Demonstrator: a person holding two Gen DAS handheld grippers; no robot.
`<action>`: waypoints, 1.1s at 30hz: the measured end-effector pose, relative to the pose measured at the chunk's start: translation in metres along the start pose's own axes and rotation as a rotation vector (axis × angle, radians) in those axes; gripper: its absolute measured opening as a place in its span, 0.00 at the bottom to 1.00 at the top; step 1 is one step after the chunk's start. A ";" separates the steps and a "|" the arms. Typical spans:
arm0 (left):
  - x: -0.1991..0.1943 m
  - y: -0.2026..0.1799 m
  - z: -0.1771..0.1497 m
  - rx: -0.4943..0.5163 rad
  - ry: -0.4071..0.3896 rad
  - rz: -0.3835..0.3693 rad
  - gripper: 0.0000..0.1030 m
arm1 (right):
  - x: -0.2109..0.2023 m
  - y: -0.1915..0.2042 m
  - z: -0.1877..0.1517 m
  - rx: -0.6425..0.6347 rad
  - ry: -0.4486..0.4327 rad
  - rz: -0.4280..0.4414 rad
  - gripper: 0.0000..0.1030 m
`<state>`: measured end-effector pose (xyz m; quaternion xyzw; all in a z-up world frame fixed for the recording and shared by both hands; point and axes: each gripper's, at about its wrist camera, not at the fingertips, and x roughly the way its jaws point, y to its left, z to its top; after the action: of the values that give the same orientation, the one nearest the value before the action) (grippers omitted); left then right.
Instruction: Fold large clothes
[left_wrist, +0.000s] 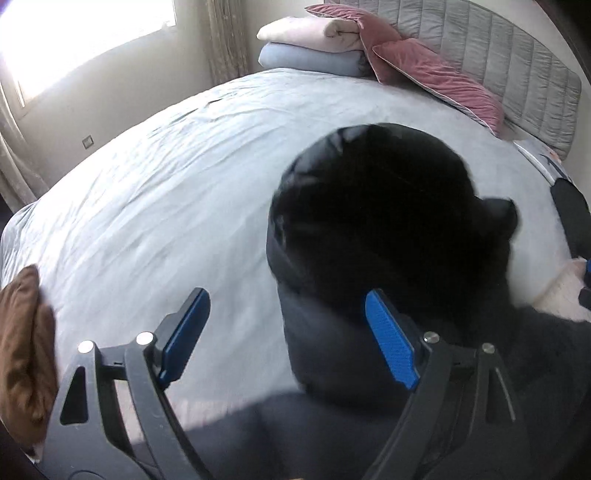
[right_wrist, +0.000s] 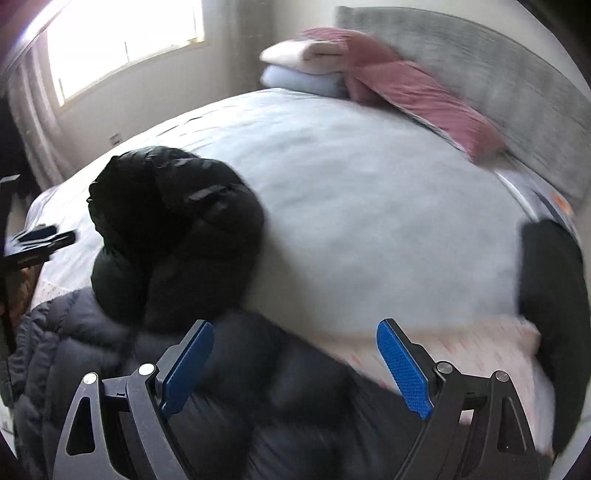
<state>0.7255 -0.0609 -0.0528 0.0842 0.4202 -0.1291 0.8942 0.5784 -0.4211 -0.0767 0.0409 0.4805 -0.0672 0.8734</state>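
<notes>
Claws come first, two of them: the left gripper (left_wrist: 288, 332) stands spread wide with nothing pinched between its two blue pads (left_wrist: 391, 339), and the right gripper (right_wrist: 295, 365) is likewise spread and empty. Just beyond the left gripper's right finger lies a black puffer jacket (left_wrist: 376, 229), bunched into a rounded heap on the pale blue bedspread (left_wrist: 166, 192). In the right wrist view the same heap (right_wrist: 173, 229) sits at the left, resting on the far edge of a second, dark grey quilted jacket (right_wrist: 236, 391) that spreads under the right gripper at the near edge of the bed. A pink-patterned cloth (right_wrist: 461, 347) lies near right, beside a dark rounded object (right_wrist: 550, 295) too blurred to identify. A brown cloth (left_wrist: 22, 343) shows at the near left. Far across the bed, two folded blankets, a cream one (left_wrist: 310, 33) on a light blue one (left_wrist: 310, 61), sit beside two pink pillows (left_wrist: 436, 77) leaning on the grey headboard (left_wrist: 517, 62). One window (left_wrist: 85, 33) glows at the far left.
</notes>
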 end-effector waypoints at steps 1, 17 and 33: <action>0.009 0.001 0.004 -0.004 -0.007 -0.003 0.84 | 0.017 0.005 0.009 -0.005 0.000 0.008 0.88; 0.025 0.010 0.033 -0.032 -0.112 -0.095 0.71 | 0.137 0.030 0.078 0.088 -0.080 -0.068 0.72; 0.109 0.051 -0.035 -0.177 0.122 -0.064 0.16 | 0.190 -0.025 0.038 0.218 0.085 -0.107 0.07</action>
<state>0.7817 -0.0210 -0.1568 -0.0010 0.4860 -0.1146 0.8664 0.7069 -0.4663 -0.2167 0.1126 0.5084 -0.1634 0.8380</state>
